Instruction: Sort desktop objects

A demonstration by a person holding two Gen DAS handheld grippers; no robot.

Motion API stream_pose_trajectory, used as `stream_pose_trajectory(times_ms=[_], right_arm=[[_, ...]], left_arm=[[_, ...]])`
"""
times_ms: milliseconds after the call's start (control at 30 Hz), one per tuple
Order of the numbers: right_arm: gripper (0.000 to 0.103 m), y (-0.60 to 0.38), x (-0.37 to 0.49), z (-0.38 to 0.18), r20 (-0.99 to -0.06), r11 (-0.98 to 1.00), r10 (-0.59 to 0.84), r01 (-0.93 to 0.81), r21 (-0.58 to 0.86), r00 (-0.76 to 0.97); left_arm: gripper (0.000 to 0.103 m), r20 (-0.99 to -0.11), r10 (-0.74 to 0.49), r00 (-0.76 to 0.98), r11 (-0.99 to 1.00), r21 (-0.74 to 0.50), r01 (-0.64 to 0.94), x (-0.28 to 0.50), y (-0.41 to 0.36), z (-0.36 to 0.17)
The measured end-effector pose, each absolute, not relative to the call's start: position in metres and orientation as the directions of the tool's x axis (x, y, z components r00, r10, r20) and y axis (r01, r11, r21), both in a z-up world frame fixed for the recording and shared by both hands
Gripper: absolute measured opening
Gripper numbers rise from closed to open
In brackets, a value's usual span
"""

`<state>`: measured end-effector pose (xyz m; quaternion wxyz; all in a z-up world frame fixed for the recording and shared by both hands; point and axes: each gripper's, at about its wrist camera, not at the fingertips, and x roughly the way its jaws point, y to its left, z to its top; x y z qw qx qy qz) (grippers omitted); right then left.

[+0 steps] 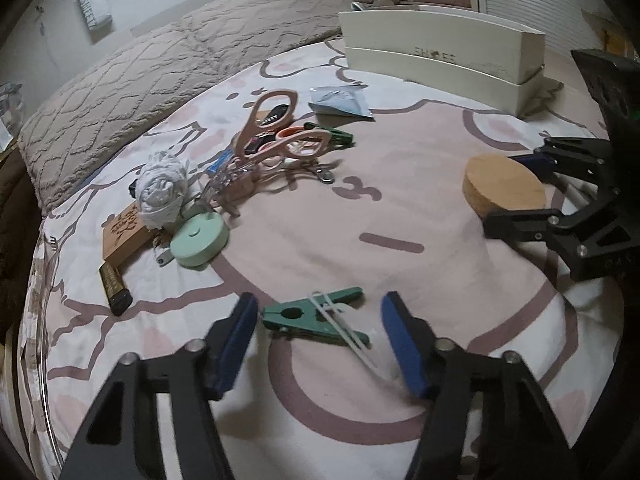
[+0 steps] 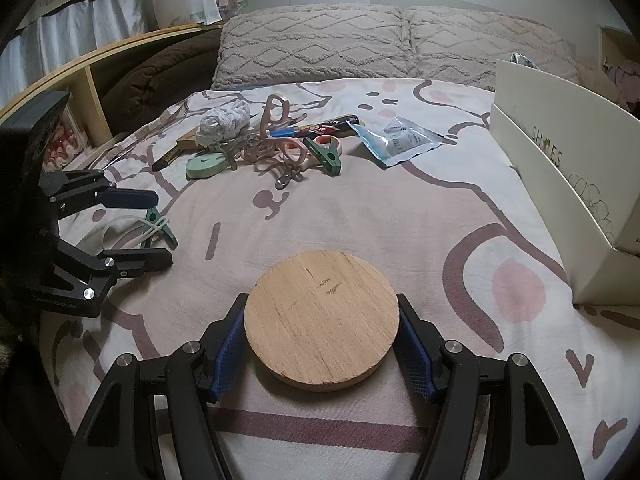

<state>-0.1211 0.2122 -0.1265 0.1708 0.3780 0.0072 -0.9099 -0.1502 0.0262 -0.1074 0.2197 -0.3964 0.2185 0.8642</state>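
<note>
Between my left gripper (image 1: 320, 344) pads: green clothespin (image 1: 316, 316) with white tie, flat on bedspread (image 1: 400, 200), jaws parted, not pressing it. Clutter pile beyond: pink scissors (image 1: 276, 128), mint tape measure (image 1: 199, 241).

Right wrist view: my right gripper (image 2: 322, 340) clenched on wooden disc (image 2: 322, 316), both pads against rim, disc resting on bedspread. White shoebox (image 2: 560, 200) at right.

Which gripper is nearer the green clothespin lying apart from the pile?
Left. The left gripper straddles the green clothespin, pads open on either side without touching it. The right gripper is off to the side, shut on the wooden disc.
</note>
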Motion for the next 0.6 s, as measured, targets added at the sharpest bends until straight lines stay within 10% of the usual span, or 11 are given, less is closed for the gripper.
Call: stream_pose_trajectory(times_ms=[600], right_arm=[[0.069,0.2104,-0.1215,-0.1256,-0.696,-0.946,-0.281,0.312,0.086,-0.661]], left_arm=[[0.051,-0.783,0.168,-0.599,-0.868,0.171,-0.467,-0.1415,0.0190,-0.1110]])
